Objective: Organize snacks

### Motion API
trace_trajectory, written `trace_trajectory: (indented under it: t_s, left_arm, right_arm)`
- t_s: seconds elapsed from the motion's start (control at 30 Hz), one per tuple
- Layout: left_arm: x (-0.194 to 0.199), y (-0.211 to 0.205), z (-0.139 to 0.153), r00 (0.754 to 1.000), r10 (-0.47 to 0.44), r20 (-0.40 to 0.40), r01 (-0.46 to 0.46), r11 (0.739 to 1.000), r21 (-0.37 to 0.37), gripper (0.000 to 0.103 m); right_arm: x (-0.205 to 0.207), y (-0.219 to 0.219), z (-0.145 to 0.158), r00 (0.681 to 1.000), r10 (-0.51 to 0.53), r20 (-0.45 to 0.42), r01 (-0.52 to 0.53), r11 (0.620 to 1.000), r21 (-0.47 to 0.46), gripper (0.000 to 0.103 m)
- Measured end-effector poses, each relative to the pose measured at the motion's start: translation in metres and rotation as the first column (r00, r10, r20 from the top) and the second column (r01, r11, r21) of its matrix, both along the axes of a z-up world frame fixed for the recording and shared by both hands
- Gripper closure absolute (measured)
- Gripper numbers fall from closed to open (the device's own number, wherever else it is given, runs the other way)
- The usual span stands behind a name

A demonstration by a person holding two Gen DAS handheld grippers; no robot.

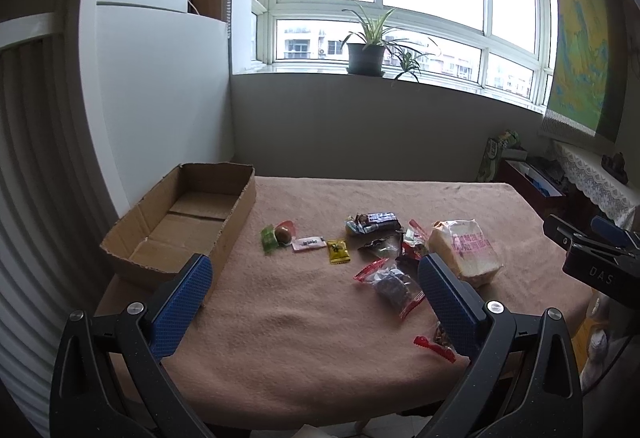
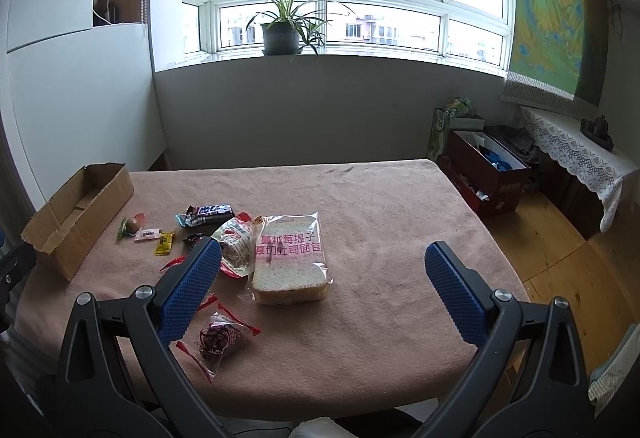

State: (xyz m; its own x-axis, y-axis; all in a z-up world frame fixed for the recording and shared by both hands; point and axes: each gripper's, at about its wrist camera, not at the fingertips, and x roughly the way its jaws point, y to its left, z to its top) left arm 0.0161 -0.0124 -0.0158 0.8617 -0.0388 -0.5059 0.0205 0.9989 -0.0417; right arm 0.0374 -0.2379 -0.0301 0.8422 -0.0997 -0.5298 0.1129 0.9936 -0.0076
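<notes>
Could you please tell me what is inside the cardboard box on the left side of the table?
The cardboard box shows only its bare floor flaps; no snacks are in it. In the left wrist view, the near corner is hidden behind the left tool.

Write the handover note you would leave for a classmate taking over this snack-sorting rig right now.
Left gripper: jaws open, holding nothing, above the near table edge.
Right gripper: jaws open, holding nothing.
Cardboard box: at the table's left, nothing visible inside.
Snacks all lie loose on the pink cloth: bagged bread, chocolate bar, yellow sachet, pink sachet, green-wrapped candy, and several red-edged packets.
Done: nothing boxed yet.
Left: move every snack into the box.
</notes>
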Motion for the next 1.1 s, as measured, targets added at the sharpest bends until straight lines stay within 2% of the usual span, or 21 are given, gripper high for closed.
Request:
trace_trajectory:
  t_s: [0.33,0.6,0.77,0.9,1.1]
  left_arm:
    - [0.008,0.0,-0.01,0.999,-0.016,-0.034,0.015,1.0,-0.007,0.001]
    - [0.014,0.004,-0.022,0.997,-0.034,-0.075,0.032,0.999,-0.03,0.001]
    - [0.023,0.003,-0.034,0.992,-0.056,-0.117,0.051,0.998,-0.048,0.001]
    - [0.035,0.001,-0.043,0.984,-0.082,-0.157,0.073,0.995,-0.063,0.003]
    - [0.066,-0.011,-0.063,0.951,-0.164,-0.263,0.141,0.985,-0.102,0.015]
  right_arm:
    - [0.01,-0.012,-0.015,0.999,0.003,-0.048,-0.002,1.0,0.021,0.0]
    - [0.011,-0.015,-0.036,0.989,0.077,-0.129,-0.062,0.991,0.116,0.0]
    - [0.008,0.001,-0.057,0.966,0.168,-0.197,-0.124,0.969,0.216,0.0]
    - [0.008,0.023,-0.078,0.944,0.216,-0.251,-0.158,0.96,0.233,0.0]
    - [0.014,0.047,-0.093,0.917,0.271,-0.292,-0.196,0.945,0.262,0.004]
